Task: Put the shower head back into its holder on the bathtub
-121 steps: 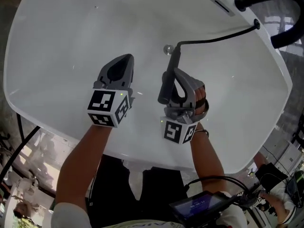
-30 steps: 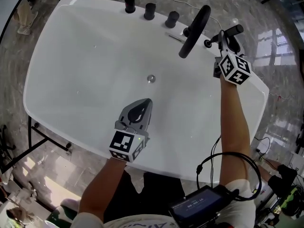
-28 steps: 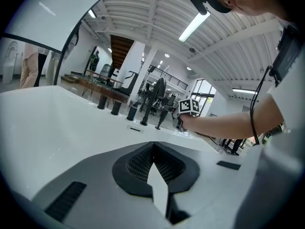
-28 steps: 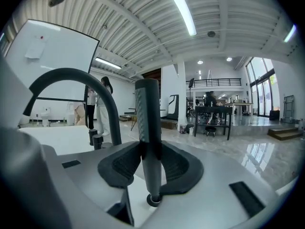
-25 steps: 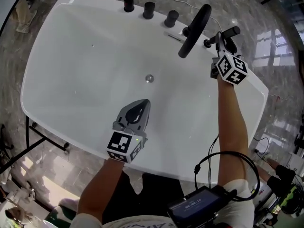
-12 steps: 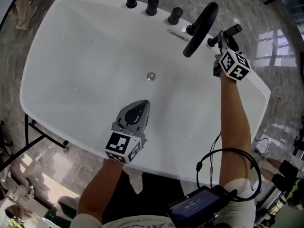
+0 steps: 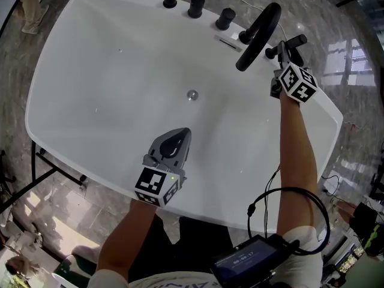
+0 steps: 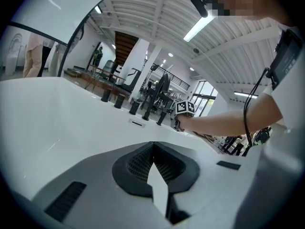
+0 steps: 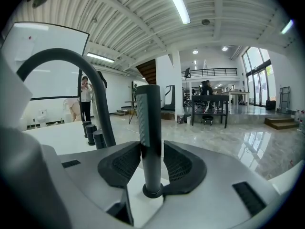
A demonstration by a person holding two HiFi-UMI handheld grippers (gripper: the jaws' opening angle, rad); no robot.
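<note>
1. From above, a white bathtub [image 7: 90, 71] carries three black knobs [image 7: 196, 6] and a curved black spout [image 7: 261, 29] on its far rim. The right gripper [image 7: 287, 45] is at the far right rim, just beside the spout, with the black shower head [image 7: 295, 41] in it. The left gripper [image 7: 176, 141] hangs over the tub's near side, well apart.
2. Left gripper view: its fingers are pressed together with nothing between them, and white tub lies beyond.
3. Right gripper view: the fingers clamp the shower head's upright handle, whose foot sits in a round black ring [image 9: 152, 192].
</note>
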